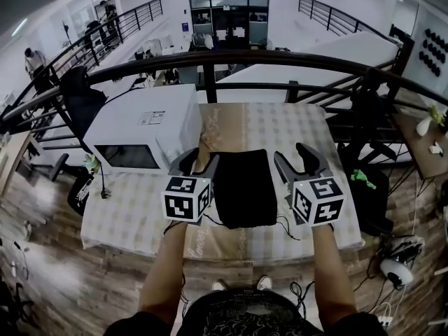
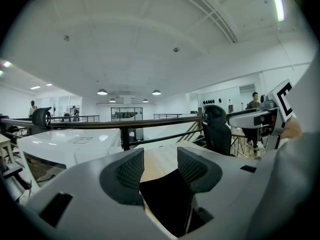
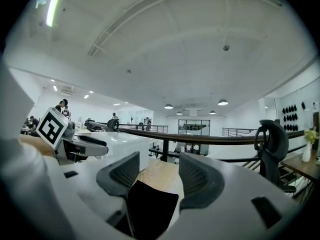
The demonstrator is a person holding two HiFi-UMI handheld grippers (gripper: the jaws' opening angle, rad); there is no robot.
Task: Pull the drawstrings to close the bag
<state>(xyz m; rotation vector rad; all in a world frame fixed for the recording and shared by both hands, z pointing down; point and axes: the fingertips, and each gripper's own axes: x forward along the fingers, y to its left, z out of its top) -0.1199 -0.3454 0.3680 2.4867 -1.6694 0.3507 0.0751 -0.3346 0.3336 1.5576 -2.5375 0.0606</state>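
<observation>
A black drawstring bag (image 1: 243,187) lies flat in the middle of the table, its thin strings (image 1: 285,228) trailing off its near corners. My left gripper (image 1: 201,161) is held above the table just left of the bag, open and empty. On the bag's right side my right gripper (image 1: 297,157) hovers the same way, open with nothing between its jaws. The left gripper view shows the bag (image 2: 167,204) below and beyond my left gripper (image 2: 160,170). In the right gripper view the bag (image 3: 150,206) lies under my right gripper (image 3: 159,174).
A white microwave oven (image 1: 143,128) stands on the table's far left. The table (image 1: 280,128) has a checked cloth, with a dark railing (image 1: 231,58) right behind it. A black office chair (image 1: 371,180) stands off the right edge.
</observation>
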